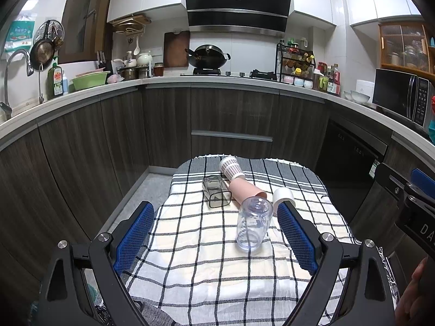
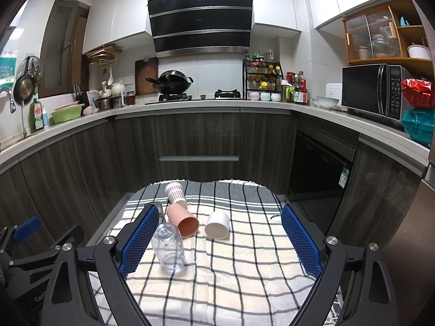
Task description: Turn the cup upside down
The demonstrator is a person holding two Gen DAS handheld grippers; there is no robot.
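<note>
On the checked cloth [image 1: 206, 244] five cups lie or stand; the clear cup [image 1: 254, 224] already stands inverted ahead of the left claw [image 1: 216, 233]. Both claws gape empty. The right claw [image 2: 221, 240] should probably straddle the white cup [image 2: 217, 224] lying just ahead, then roll it rim-down.

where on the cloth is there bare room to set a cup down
Bare: the near checked cloth in front of the clear cup, and the right side beyond the white cup. Crowded: far left, around the pink cup and patterned cup.

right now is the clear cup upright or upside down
Upside down: the clear cup stands on the checked cloth with its closed base on top and its rim down.
</note>
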